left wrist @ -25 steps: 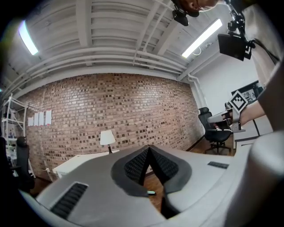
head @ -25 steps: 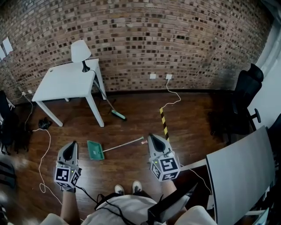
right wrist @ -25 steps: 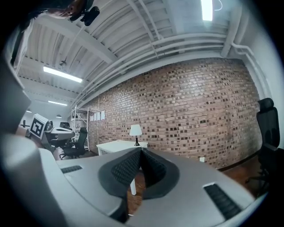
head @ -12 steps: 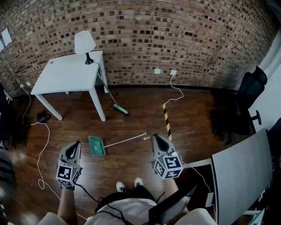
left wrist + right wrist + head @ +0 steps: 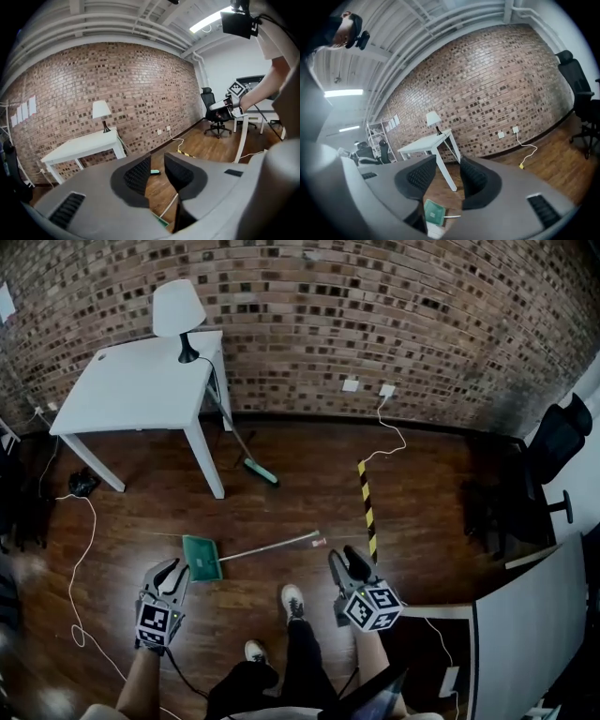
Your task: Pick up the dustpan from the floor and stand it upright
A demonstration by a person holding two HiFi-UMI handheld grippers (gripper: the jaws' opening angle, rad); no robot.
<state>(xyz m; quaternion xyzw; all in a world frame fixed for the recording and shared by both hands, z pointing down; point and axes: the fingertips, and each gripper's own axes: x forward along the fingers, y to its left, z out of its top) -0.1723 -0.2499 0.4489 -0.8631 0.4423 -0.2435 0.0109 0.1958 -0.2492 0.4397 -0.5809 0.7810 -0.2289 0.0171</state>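
The dustpan lies flat on the wooden floor. Its green pan (image 5: 202, 557) is at the left, and its long white handle (image 5: 272, 546) runs off to the right. My left gripper (image 5: 172, 570) hovers just short of the pan, apart from it. Its jaws are opening with nothing between them. My right gripper (image 5: 344, 559) sits by the handle's far end, also opening and empty. The right gripper view looks between the right gripper's (image 5: 447, 176) jaws down onto the green pan (image 5: 434, 213). In the left gripper view, the left gripper (image 5: 157, 171) has the handle (image 5: 168, 208) low between its jaws.
A broom (image 5: 255, 472) leans against the white table (image 5: 131, 381), which carries a lamp (image 5: 178, 310). A yellow-black strip (image 5: 367, 502) and white cables (image 5: 80, 559) lie on the floor. A black office chair (image 5: 553, 456) and a grey desk (image 5: 525, 615) stand at the right. The person's shoe (image 5: 292, 601) is between the grippers.
Both grippers have sunk toward the floor and closer to the dustpan. Their jaws, shut before, now stand apart. The person has stepped forward with one foot.
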